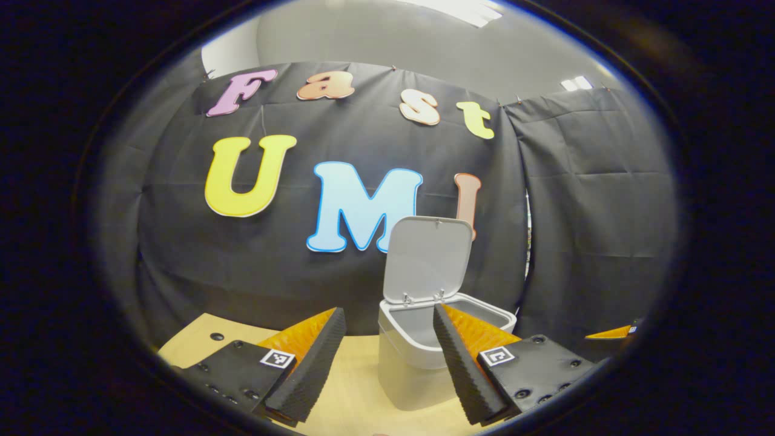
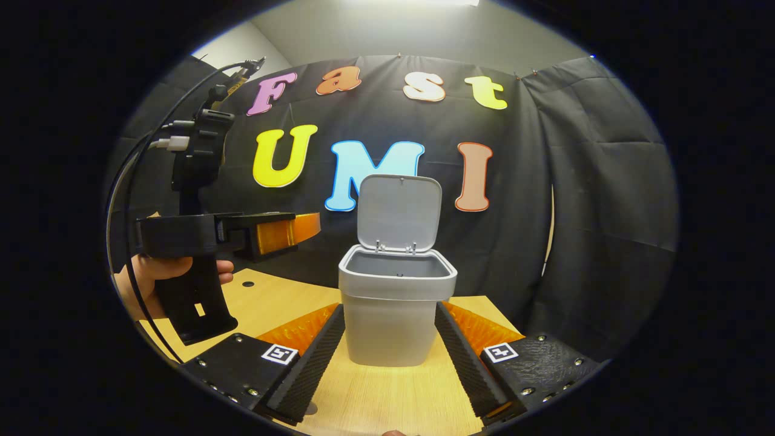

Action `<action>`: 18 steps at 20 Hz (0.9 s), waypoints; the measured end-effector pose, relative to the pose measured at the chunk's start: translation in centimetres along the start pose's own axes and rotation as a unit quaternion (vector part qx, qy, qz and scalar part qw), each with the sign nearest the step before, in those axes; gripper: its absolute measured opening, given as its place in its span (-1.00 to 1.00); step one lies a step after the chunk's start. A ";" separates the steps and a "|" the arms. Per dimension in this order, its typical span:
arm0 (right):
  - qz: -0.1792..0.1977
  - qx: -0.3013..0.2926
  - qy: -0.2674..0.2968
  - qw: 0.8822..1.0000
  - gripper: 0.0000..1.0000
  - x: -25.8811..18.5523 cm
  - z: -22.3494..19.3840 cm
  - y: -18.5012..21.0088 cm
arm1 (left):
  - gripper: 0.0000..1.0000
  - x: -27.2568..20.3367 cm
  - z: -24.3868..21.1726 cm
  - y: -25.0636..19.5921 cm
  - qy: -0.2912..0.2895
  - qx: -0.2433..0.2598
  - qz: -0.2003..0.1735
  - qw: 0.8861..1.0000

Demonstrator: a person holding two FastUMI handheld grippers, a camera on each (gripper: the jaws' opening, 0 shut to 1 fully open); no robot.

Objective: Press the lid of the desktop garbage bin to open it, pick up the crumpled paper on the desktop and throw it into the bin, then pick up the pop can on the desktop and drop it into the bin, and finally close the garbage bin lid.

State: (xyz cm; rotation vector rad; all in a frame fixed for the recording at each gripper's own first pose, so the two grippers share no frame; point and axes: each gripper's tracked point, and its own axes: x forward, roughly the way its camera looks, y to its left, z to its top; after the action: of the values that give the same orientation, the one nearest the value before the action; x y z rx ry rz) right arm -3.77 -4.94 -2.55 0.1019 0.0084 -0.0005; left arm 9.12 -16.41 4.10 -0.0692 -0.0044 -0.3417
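both grippers, our left gripper (image 1: 387,363) and right gripper (image 2: 390,357), were spread wide and held nothing. we had them raised before the garbage bin (image 2: 396,303), which stood on the wooden desktop (image 2: 387,399) with its lid (image 2: 399,212) tipped upright, so the mouth was free for dropping things in. neither paper nor can was in sight from where we held them, so we judged closing might be next.

1. Both views are evenly lit from ceiling lights (image 1: 460,9) overhead, which blow out to white.
2. Fisheye distortion bows the cloth wall (image 2: 575,181) and darkens the rims.
3. The bin (image 2: 396,303) is sharp, with a soft shadow on the table (image 2: 387,393).
4. The lid (image 2: 399,212) shows mild glare.
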 end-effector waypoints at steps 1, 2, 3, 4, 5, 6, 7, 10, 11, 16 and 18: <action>0.010 0.002 0.002 1.000 0.92 -0.1 -0.2 0.6 | 0.89 -0.8 0.2 0.5 -0.002 0.002 0.007 1.000; 0.020 0.003 0.003 1.000 0.92 0.0 -0.3 1.1 | 0.90 -1.6 0.2 1.0 -0.002 0.003 0.013 1.000; 0.029 0.003 0.005 1.000 0.92 0.1 -0.4 1.7 | 0.89 -2.3 0.3 1.6 -0.004 0.005 0.019 1.000; 0.039 0.002 0.006 0.999 0.92 0.1 -0.5 2.2 | 0.89 -3.2 0.2 2.0 -0.005 0.008 0.022 1.000; 0.047 0.000 0.008 0.999 0.92 0.1 -0.7 2.7 | 0.90 -3.8 0.2 2.7 -0.004 0.010 0.030 0.999; 0.055 -0.002 0.009 0.998 0.92 0.2 -0.8 3.2 | 0.90 -4.6 0.2 3.4 -0.004 0.012 0.037 0.999; 0.063 -0.004 0.009 0.998 0.92 0.3 -0.8 3.6 | 0.90 -5.1 0.4 4.1 -0.004 0.013 0.046 0.999; 0.089 0.005 0.019 0.996 0.92 0.4 -1.5 5.2 | 0.89 -6.8 1.0 5.0 -0.019 0.000 0.052 0.998; 0.099 0.011 0.027 0.995 0.92 0.5 -2.0 5.9 | 0.89 -7.3 1.3 5.4 -0.025 -0.005 0.053 0.998; 0.131 0.037 0.090 0.987 0.92 0.5 -6.0 8.6 | 0.90 -9.8 0.8 7.8 -0.023 0.005 0.075 0.997; 0.145 0.036 0.115 0.982 0.92 0.3 -7.5 10.1 | 0.89 -11.0 0.6 8.7 -0.024 0.006 0.084 0.996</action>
State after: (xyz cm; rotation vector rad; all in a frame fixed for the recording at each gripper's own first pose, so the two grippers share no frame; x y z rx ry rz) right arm -3.48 5.88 -9.04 0.1750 0.2243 0.3032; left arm 1.66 -4.56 3.94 -0.0651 -0.0481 -0.1719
